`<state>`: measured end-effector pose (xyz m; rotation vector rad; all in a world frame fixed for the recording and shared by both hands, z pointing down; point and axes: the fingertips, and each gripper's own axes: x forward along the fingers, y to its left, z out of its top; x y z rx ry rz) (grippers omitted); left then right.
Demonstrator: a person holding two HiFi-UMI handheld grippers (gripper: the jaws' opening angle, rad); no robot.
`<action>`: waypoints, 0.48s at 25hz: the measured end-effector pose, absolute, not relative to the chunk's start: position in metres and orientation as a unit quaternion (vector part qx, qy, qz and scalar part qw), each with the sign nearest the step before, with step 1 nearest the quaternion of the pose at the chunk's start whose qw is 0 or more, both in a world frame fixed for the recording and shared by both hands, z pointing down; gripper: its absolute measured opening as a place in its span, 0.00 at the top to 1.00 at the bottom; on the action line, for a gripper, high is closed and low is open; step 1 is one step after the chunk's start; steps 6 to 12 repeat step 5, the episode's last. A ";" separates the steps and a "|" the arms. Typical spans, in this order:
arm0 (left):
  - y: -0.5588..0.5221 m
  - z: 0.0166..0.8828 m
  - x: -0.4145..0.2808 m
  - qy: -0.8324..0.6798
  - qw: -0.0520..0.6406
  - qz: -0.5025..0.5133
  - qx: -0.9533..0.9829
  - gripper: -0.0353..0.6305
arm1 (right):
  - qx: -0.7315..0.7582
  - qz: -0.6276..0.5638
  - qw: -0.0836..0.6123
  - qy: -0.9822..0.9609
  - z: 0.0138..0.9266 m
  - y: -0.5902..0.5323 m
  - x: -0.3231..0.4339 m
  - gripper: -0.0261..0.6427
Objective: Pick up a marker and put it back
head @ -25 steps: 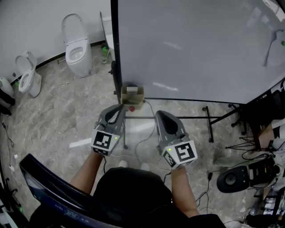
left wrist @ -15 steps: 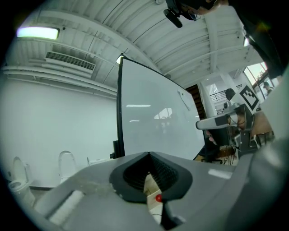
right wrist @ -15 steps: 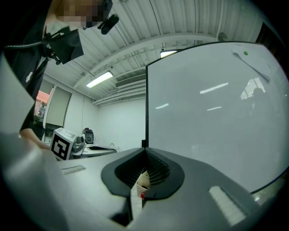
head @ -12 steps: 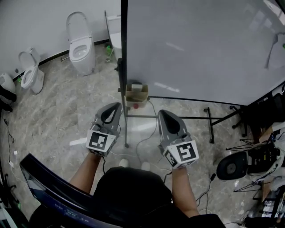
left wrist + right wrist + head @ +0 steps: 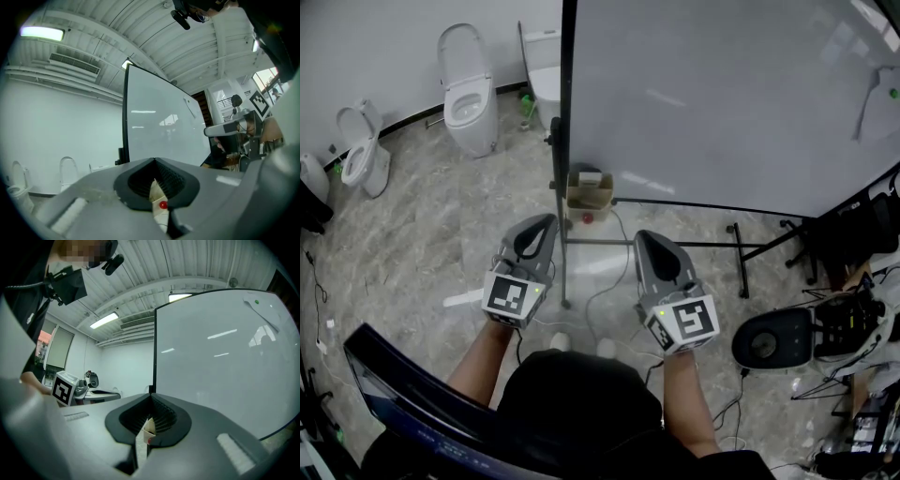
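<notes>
Grey left gripper (image 5: pixel 546 222) and right gripper (image 5: pixel 644 239) level, jaws clenched empty, toward cardboard box (image 5: pixel 589 195); marker's axis indiscernible.

Small round red spot (image 5: pixel 587 217), maybe a marker's cap end, too small to tell. It sits at the lower front edge of a brown cardboard box (image 5: pixel 589 197), 6 o'clock side. The box is upright with its top open, just past head-view centre toward 12 o'clock, at the whiteboard's (image 5: pixel 722 94) lower left corner. A white item (image 5: pixel 591 177) in the box top is unclear.
</notes>
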<state>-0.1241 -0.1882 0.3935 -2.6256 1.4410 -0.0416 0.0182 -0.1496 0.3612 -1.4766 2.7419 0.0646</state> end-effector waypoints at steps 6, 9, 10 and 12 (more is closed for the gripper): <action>-0.181 0.392 -0.127 0.477 0.071 -0.013 -0.876 0.94 | -0.475 0.020 0.007 0.880 0.360 -0.141 0.015 0.95; -0.181 0.392 -0.127 0.477 0.071 -0.013 -0.876 0.94 | -0.475 0.020 0.007 0.880 0.360 -0.141 0.015 0.95; -0.181 0.392 -0.127 0.477 0.071 -0.013 -0.876 0.94 | -0.475 0.020 0.007 0.880 0.360 -0.141 0.015 0.95; -0.181 0.392 -0.127 0.477 0.071 -0.013 -0.876 0.94 | -0.475 0.020 0.007 0.880 0.360 -0.141 0.015 0.95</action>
